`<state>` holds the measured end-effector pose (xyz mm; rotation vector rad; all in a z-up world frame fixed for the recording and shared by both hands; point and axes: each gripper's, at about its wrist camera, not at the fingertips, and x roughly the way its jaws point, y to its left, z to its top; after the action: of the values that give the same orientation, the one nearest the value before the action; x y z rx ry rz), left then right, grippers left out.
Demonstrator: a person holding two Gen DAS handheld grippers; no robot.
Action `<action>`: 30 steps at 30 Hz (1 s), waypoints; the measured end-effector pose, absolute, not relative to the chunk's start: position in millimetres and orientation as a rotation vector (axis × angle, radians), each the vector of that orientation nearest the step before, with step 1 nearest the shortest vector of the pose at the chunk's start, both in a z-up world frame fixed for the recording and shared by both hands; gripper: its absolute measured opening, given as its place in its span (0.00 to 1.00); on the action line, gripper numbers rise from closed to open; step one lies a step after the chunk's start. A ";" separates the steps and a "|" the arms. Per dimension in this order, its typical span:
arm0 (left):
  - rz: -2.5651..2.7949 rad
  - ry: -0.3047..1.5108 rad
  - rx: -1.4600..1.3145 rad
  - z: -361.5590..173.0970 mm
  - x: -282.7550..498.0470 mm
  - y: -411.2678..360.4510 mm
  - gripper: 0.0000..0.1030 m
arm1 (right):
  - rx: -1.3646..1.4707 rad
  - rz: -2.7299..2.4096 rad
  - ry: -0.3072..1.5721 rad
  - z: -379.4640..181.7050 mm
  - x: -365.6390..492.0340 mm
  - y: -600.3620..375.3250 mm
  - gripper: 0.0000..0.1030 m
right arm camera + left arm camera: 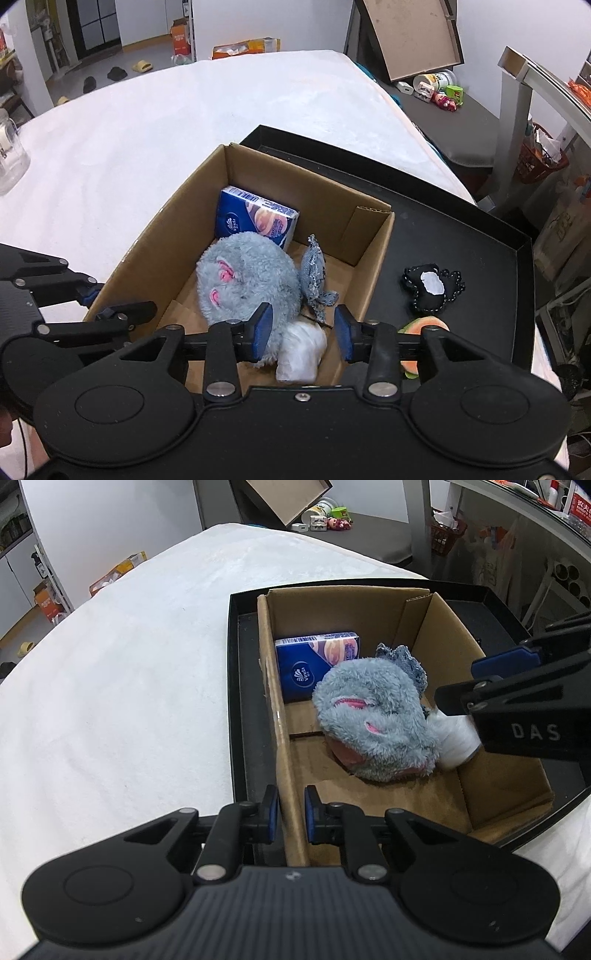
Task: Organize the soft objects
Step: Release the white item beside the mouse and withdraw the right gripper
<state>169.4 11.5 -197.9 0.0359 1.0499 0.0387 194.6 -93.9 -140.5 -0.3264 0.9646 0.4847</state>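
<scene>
Right gripper (303, 334): jaws apart, pads clear of the white soft bundle (301, 352), which lies directly below and between them on the floor of the cardboard box (155, 236), long axis running away from the jaws.

Left gripper (290, 814): clamped on the box's near wall.

Beyond: grey plush (247, 277), blue tissue pack (255, 219).

Outside box, right, on the black tray (461, 236): black heart cushion (432, 288), nearer the right gripper.

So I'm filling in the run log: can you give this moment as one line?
left gripper: shut on box wall | right gripper: open over white bundle | in box: plush, tissue pack | on tray: black pouch
</scene>
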 end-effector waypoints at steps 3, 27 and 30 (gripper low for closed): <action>0.037 1.051 0.038 -198.0 170.2 11.4 0.13 | -0.304 0.490 0.954 -135.6 191.9 -99.0 0.37; 0.000 1.030 0.132 -176.1 172.8 1.2 0.60 | -0.114 0.385 0.882 -131.5 180.7 -175.9 0.44; -0.004 1.031 0.139 -173.5 173.1 1.3 0.68 | -0.090 0.370 0.883 -137.4 182.2 -184.1 0.44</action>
<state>173.1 1.3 -173.5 0.1388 1.0315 -0.0042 182.2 -184.1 -137.4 -0.0902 0.8835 0.3699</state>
